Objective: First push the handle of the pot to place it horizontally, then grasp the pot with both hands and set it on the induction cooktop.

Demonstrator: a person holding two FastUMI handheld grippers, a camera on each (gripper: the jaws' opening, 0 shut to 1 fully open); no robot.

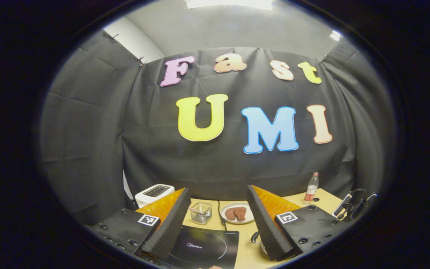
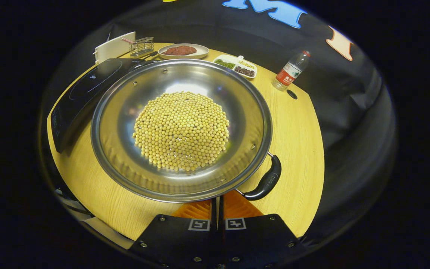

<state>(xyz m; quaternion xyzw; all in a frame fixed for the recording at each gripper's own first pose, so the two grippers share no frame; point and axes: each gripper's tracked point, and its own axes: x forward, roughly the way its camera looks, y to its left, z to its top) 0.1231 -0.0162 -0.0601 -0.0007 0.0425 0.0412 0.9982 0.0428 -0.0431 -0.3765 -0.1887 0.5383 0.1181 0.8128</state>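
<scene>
2 grippers over a round wooden table point(image 2: 297, 149) in a black-draped booth, left gripper point(image 1: 215, 224) spread wide above the induction cooktop point(image 1: 203, 246), right gripper point(image 2: 218, 209) closed empty, steel pot point(image 2: 181, 129) of soybeans point(image 2: 181, 130) beside the cooktop, handle point(image 2: 265, 181) angled near the right gripper

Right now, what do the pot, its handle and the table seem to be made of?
The pot looks like polished stainless steel: silver, shiny, with reflections on its wall. Its handle seems to be black plastic, smooth and slightly glossy, though I cannot be sure. The table shows a pale wood grain, perhaps a laminate and not solid wood.
</scene>
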